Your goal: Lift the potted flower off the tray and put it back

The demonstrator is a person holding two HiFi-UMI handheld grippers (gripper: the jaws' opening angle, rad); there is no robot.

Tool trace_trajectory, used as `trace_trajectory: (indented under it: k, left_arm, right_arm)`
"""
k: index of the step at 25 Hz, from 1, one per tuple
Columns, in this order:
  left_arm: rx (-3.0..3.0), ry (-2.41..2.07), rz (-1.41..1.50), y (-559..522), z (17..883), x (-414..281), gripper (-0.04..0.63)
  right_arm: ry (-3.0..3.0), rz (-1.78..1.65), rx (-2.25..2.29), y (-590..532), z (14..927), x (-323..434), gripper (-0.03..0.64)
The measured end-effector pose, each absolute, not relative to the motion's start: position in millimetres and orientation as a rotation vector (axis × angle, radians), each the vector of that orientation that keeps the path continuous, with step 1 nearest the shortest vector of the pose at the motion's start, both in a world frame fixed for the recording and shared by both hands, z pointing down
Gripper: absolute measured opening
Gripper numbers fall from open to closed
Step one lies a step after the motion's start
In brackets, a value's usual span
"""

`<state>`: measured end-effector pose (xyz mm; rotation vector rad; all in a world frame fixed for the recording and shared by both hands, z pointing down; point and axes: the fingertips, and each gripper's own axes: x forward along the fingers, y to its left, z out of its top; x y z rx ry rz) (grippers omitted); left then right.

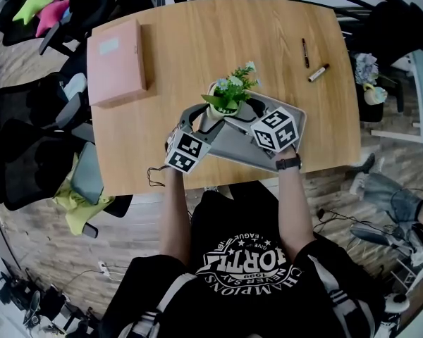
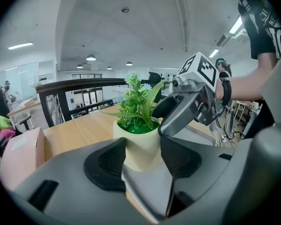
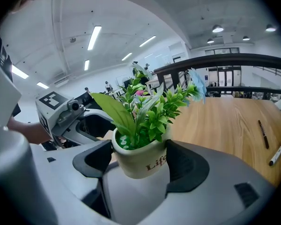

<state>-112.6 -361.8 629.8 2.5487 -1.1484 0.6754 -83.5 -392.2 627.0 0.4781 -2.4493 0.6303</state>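
The potted flower (image 1: 224, 105), a cream pot with green leaves and small blue blooms, is over the left end of the grey tray (image 1: 299, 118). My left gripper (image 1: 210, 120) clasps the pot (image 2: 141, 146) from the near left, both dark pads against its wall. From the right, my right gripper (image 1: 244, 115) holds the same pot (image 3: 140, 161), pads pressed on either side. Each gripper view shows the other gripper beyond the pot: the right gripper (image 2: 189, 104) and the left gripper (image 3: 68, 116). Grey tray (image 2: 152, 186) lies right under the pot; whether the base touches it is hidden.
A pink box (image 1: 116, 62) lies at the table's far left. A pen (image 1: 304, 51) and a marker (image 1: 319, 72) lie at the far right. Office chairs (image 1: 28, 139) stand left of the wooden table (image 1: 197, 41). A dark railing (image 2: 79, 86) runs behind its far edge.
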Motion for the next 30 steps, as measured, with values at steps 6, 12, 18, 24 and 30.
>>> trace_trajectory:
  k: [6,12,18,24,30]
  left_arm:
    - [2.528,-1.136,0.698,-362.5,644.7,-114.0,0.252]
    - [2.513,-1.133,0.712,-361.4,660.2,-114.4,0.252]
    - [2.495,-1.136,0.721,-358.4,674.7,-111.7,0.252]
    - [2.479,-1.156,0.781,-355.7,689.4,-111.8,0.252]
    - [2.468,-1.161,0.809,-352.0,700.8,-113.5,0.252]
  right_arm:
    - [-2.440,0.653,0.471,-394.1,640.9,-85.8,0.370]
    - [-2.418,0.654,0.472,-392.5,655.6,-86.5,0.367]
    - [-2.385,0.640,0.466,-389.6,668.7,-84.4,0.367]
    - [-2.334,0.565,0.467,-386.6,681.2,-85.5,0.364]
    - [-2.311,0.569,0.471,-382.8,691.3,-86.9,0.362]
